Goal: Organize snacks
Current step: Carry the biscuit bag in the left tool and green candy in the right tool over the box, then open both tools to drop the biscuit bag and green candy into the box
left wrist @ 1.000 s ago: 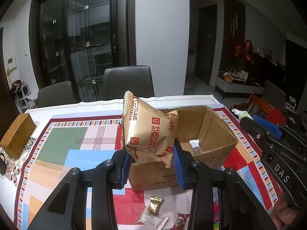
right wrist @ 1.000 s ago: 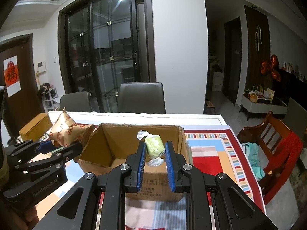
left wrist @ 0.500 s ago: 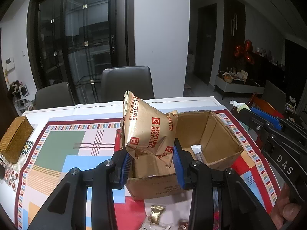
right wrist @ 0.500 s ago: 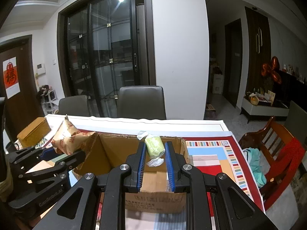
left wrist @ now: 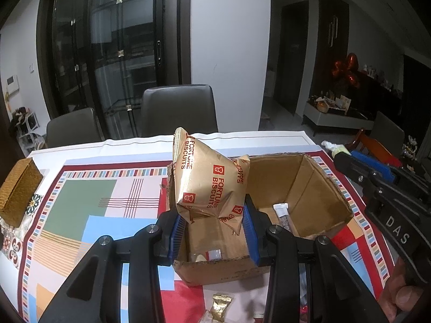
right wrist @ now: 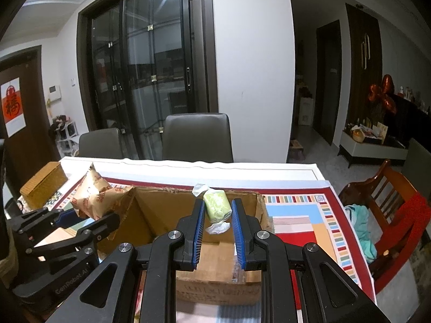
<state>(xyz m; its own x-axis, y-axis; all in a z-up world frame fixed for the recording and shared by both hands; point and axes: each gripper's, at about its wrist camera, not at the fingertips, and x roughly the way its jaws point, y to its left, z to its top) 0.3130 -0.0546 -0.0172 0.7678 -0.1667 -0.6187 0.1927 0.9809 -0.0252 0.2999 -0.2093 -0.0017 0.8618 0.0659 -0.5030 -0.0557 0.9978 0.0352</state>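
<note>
My left gripper is shut on a gold Fortune Biscuits packet, held upright over the near left corner of the open cardboard box. The same packet shows at the box's left edge in the right wrist view. My right gripper is shut on a small pale-green wrapped candy, held above the box. Inside the box lie a long white-capped sachet and a couple of small wrappers. On the table in front of the box lies a gold-wrapped sweet.
A colourful patterned cloth covers the table. A woven wicker box stands at the left edge. Two grey chairs are pushed in at the far side. A wooden chair with red cloth stands to the right of the table.
Both grippers have moved forward over the box with their snacks still held. The box now lies closer and lower in both views.
</note>
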